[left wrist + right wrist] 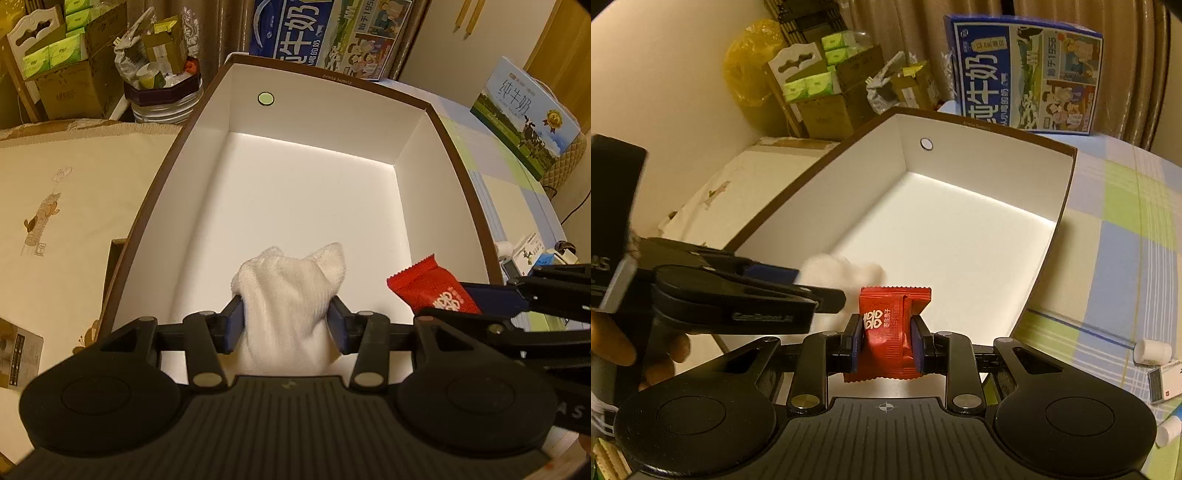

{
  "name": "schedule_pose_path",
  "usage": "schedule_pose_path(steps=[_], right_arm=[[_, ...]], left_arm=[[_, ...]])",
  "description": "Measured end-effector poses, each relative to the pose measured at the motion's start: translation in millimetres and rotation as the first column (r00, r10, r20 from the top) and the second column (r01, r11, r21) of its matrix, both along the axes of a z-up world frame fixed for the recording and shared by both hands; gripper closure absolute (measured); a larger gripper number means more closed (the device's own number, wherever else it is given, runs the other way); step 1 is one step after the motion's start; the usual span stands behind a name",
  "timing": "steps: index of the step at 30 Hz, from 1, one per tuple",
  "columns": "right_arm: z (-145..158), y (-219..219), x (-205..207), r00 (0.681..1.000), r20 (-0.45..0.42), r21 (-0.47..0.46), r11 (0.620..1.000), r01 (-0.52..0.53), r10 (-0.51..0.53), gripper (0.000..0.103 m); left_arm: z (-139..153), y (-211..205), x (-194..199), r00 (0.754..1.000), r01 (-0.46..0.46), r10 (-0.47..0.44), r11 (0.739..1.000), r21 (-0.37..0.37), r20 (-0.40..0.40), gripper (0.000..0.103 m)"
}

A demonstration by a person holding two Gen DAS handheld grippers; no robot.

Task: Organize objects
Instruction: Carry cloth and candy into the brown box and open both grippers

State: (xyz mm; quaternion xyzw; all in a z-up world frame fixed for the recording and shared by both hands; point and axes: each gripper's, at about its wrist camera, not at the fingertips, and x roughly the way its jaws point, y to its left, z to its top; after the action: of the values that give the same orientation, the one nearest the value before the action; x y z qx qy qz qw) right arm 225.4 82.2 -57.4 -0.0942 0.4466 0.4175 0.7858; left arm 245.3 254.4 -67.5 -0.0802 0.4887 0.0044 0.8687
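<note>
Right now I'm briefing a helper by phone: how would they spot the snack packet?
Find the large white cardboard box with a brown rim. Above its near end, the right gripper pinches a red crimped foil packet with white characters. The soft white sock beside it is plain.

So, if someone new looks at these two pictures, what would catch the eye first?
Probably the big white box with a brown rim, filling the middle of both views. Next, the white sock between the fingers of the left tool, low over the near end of the box. Beside it, the right tool pinches a bright red snack packet.
</note>
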Motion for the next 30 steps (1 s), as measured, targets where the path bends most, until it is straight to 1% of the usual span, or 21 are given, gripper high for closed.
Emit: schedule_pose_path(steps=[1, 2, 3, 8, 10, 11, 14, 19, 27, 30], right_arm=[[-1, 2, 1, 1.000, 0.004, -0.006, 1.000, -0.003, 0.003, 0.079], [-3, 3, 2, 1.000, 0.006, -0.011, 1.000, -0.007, 0.007, 0.079], [-4, 4, 3, 1.000, 0.007, -0.016, 1.000, -0.009, 0.010, 0.079], [-13, 11, 4, 1.000, 0.017, -0.049, 0.999, -0.025, 0.026, 0.079], [-15, 13, 5, 1.000, 0.022, -0.057, 0.998, -0.021, 0.022, 0.079], [-16, 14, 5, 0.999, 0.026, -0.058, 0.998, -0.018, 0.019, 0.079], [-16, 15, 4, 0.998, 0.050, -0.059, 0.998, -0.027, 0.030, 0.078], [-6, 8, 1, 0.998, 0.040, -0.043, 0.998, -0.038, 0.040, 0.073], [15, -14, -9, 1.000, -0.010, -0.010, 1.000, -0.023, 0.023, 0.071], [22, -23, -14, 1.000, -0.020, 0.002, 1.000, -0.013, 0.013, 0.071]], left_arm=[[1, 0, -1, 1.000, 0.004, -0.004, 1.000, 0.002, 0.007, 0.056], [3, 1, -1, 1.000, 0.003, -0.003, 1.000, 0.001, 0.013, 0.052], [5, 2, -2, 1.000, 0.001, -0.001, 1.000, 0.002, 0.017, 0.049], [15, 6, -7, 0.999, -0.009, 0.009, 1.000, 0.002, 0.033, 0.046], [19, 7, -9, 0.999, -0.013, 0.012, 1.000, 0.014, 0.034, 0.043], [19, 7, -10, 0.999, -0.015, 0.014, 1.000, 0.023, 0.034, 0.039], [20, 7, -10, 0.999, -0.021, 0.020, 0.999, 0.040, 0.033, 0.037], [22, 8, -12, 0.999, -0.029, 0.028, 0.999, 0.045, 0.031, 0.037], [29, 5, -22, 0.999, -0.022, 0.021, 0.999, 0.037, 0.032, 0.028], [33, 3, -28, 0.999, -0.019, 0.018, 0.999, 0.033, 0.031, 0.027]])
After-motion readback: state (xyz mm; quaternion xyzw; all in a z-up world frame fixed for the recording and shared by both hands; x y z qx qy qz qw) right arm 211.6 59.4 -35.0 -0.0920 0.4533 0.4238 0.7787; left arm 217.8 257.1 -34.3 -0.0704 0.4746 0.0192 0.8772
